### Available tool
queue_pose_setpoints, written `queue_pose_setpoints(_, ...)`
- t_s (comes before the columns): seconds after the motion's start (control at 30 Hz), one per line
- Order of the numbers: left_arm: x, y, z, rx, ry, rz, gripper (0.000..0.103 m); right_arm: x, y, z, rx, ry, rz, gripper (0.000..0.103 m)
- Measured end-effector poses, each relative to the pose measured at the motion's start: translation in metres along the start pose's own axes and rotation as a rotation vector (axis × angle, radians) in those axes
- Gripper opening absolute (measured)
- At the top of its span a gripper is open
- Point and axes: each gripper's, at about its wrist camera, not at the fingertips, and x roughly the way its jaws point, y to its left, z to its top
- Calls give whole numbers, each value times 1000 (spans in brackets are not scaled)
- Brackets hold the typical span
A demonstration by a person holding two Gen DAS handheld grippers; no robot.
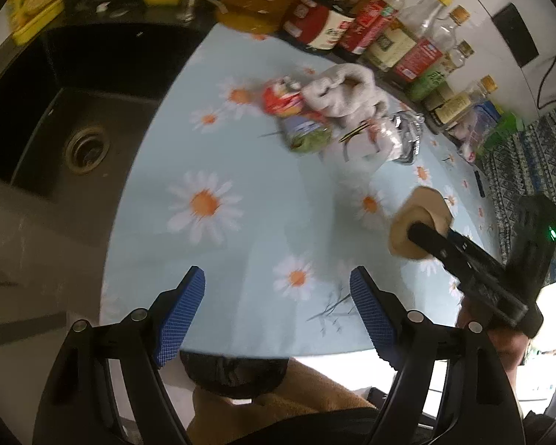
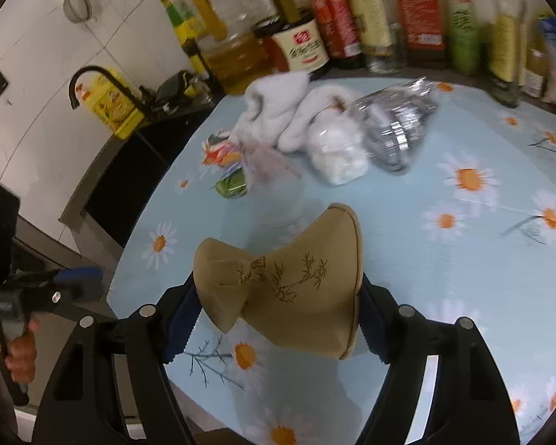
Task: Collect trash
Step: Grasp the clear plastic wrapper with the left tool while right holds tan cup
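Observation:
My right gripper (image 2: 278, 289) is shut on a crushed tan paper cup (image 2: 296, 282) with a bamboo drawing, held just above the daisy tablecloth (image 2: 463, 259). In the left wrist view the same cup (image 1: 419, 211) sits at the tip of the right gripper (image 1: 426, 233). A pile of trash lies further back: a red snack wrapper (image 1: 281, 100), a green wrapper (image 1: 307, 137), a white cloth (image 1: 344, 89) and crumpled clear plastic (image 1: 393, 137). My left gripper (image 1: 278, 278) stands open over the table's near edge with nothing between its fingers.
A dark sink (image 1: 74, 118) lies left of the table. A row of bottles and jars (image 1: 389, 33) lines the back edge. A yellow tin (image 2: 111, 104) and a black tap (image 2: 89, 74) stand by the sink. A dark round thing (image 1: 237, 374) sits below the table's front edge.

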Motion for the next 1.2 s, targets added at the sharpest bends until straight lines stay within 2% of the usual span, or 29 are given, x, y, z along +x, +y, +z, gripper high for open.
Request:
queue_pose_setpoints(0.3,21,-58,36,150,0,-50,78,-46,-25,-13,47,-68,-41,74)
queue_pose_setpoints(0.43,40,-74,50,205,8,-39,78,-53,-36,-20,81,-73,-53,74)
queue_pose_setpoints(0.8,87,-89,88,312,-15,-26,78,-62,-51,-51,163,-44,-69,74)
queue_pose_setpoints(0.97,98,-96,98,352,-13,-16,77,-61,-56,-52,181,-38,-74,74)
queue_pose_setpoints(1.13,111,-100,103,388,-4,27,77,-59,-56,-49,175,-29,-82,74)
queue_pose_setpoints(1.17,113,-99,103,388,-1,25,76,-59,-56,-48,175,-30,-79,74)
queue_pose_setpoints(1.2,115,-99,103,389,2,27,70,-58,-56,-48,173,-29,-80,74)
